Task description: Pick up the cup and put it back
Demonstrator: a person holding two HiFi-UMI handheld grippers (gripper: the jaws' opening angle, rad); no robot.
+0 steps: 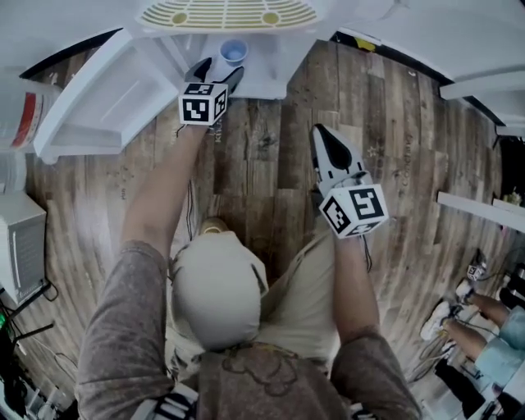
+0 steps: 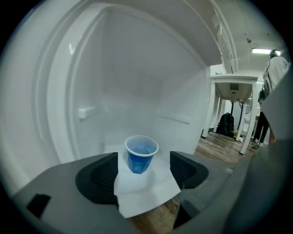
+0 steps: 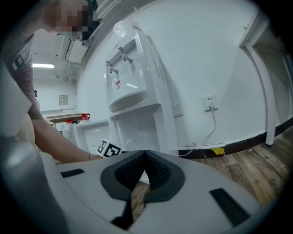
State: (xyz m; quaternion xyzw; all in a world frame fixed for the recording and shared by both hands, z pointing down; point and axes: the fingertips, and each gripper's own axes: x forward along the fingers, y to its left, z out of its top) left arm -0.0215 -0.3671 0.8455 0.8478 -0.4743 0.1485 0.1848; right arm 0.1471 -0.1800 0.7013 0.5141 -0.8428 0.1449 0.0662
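Note:
A small blue cup (image 1: 234, 52) (image 2: 141, 154) stands upright on the white floor of an open cabinet (image 2: 137, 91) under a water dispenser (image 3: 128, 68). My left gripper (image 1: 218, 72) (image 2: 143, 167) reaches into the cabinet mouth and is open. The cup sits just ahead of its dark pads (image 2: 103, 171), with a gap on each side and no pad touching it. My right gripper (image 1: 322, 135) (image 3: 145, 157) hangs over the wooden floor (image 1: 271, 164), back from the cabinet. It is shut, its tips meeting with nothing between them.
The cabinet door (image 1: 98, 98) swings open to the left. The dispenser's drip tray (image 1: 230, 12) juts out above the cabinet. A white box (image 1: 20, 246) stands at far left. Another person's legs (image 1: 484, 328) are at lower right. A table (image 2: 233, 87) and backpack (image 2: 225, 123) stand beyond.

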